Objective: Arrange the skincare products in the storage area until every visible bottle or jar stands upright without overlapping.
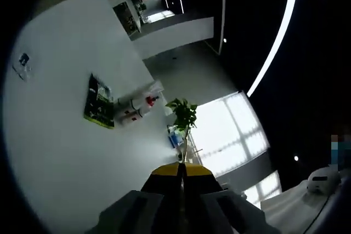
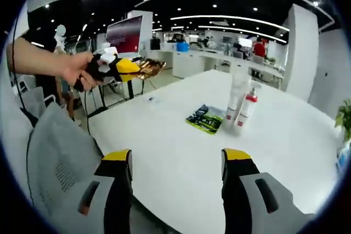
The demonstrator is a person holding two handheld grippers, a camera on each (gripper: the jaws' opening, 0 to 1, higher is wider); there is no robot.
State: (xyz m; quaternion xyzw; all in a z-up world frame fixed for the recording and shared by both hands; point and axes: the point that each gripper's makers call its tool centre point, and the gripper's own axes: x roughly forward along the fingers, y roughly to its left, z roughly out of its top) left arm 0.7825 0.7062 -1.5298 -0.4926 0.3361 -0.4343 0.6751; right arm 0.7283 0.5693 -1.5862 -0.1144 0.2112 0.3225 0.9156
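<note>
Skincare bottles, two slim white plastic ones [image 2: 241,102] upright on the white table [image 2: 164,152], look light and slippery, best gripped mid-body; right gripper [image 2: 176,163] gapes empty, left gripper [image 1: 181,171] seems closed on nothing.

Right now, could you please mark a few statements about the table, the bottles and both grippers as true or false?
1. The right gripper has its jaws spread wide with nothing between them. True.
2. The left gripper has its jaws wide open. False: in the left gripper view they sit pressed together.
3. The two bottles stand upright side by side on the white table. True.
4. The dark green packet is stacked on top of the bottles. False: it lies flat on the table beside them.
5. A potted plant stands beyond the table's edge. True.
</note>
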